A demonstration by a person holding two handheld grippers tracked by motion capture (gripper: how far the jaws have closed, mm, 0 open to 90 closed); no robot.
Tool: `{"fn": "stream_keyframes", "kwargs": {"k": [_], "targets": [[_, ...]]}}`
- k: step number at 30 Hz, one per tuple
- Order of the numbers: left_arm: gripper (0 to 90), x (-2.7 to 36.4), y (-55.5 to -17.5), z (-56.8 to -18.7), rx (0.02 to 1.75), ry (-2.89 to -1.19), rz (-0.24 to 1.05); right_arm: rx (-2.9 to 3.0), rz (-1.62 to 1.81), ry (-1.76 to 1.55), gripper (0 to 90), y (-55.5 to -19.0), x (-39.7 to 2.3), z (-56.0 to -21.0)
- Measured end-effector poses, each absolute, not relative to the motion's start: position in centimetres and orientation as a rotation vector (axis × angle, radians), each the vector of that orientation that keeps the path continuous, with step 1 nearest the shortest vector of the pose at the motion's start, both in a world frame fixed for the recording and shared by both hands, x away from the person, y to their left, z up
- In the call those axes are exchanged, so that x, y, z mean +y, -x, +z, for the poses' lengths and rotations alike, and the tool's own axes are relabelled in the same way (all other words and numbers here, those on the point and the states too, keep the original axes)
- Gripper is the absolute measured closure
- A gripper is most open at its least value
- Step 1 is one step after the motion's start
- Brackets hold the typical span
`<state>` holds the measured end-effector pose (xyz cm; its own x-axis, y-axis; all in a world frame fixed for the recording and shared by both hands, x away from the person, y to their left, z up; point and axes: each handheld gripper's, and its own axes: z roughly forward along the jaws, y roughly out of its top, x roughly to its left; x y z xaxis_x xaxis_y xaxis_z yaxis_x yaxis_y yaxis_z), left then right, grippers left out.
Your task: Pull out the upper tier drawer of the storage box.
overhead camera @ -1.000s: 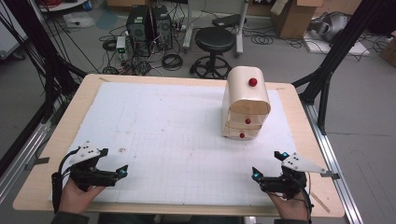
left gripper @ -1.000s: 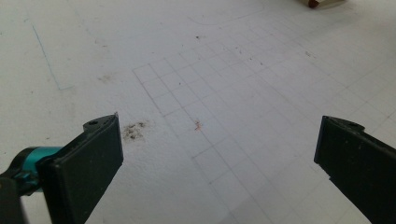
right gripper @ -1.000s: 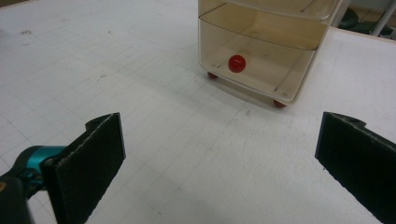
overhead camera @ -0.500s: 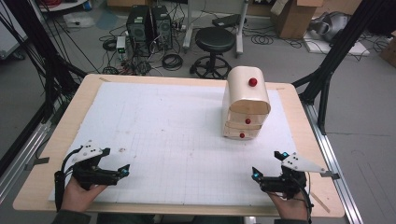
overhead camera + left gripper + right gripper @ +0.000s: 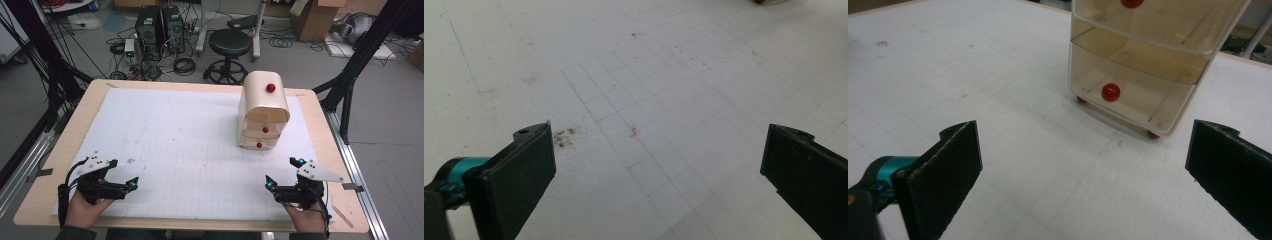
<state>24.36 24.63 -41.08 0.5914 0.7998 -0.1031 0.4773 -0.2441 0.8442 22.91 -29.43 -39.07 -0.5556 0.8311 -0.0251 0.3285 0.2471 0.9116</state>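
Both grippers, left point(image 5: 131, 184) and right point(image 5: 283, 175), are resting jaws apart on the white gridded mat point(image 5: 190, 130); the cream plastic red-knobbed drawer unit point(image 5: 263, 111) is standing beyond the right.

A matt white paper sheet point(image 5: 190, 145), faintly gridded and smudged, is covering the pale wooden table point(image 5: 87, 107). The drawer unit point(image 5: 263, 112) near its far right corner is looking like glossy cream plastic, its 3 red knobs shining smoothly. The jaws are showing matt black pads.
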Motion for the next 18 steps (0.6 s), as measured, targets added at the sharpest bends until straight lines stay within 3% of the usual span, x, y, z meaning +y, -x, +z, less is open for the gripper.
{"fn": "stream_keyframes", "kwargs": {"k": [15,18], "targets": [[1.7,25.0,-24.0,-41.0,1.026,-1.895,0.451,1.944,1.319,-1.028,0.4,-23.9,-26.4,-37.8],[1.7,25.0,-24.0,-41.0,1.028,-1.896,0.451,1.941,1.314,-1.027,5.4,-24.2,-25.8,-37.5]]}}
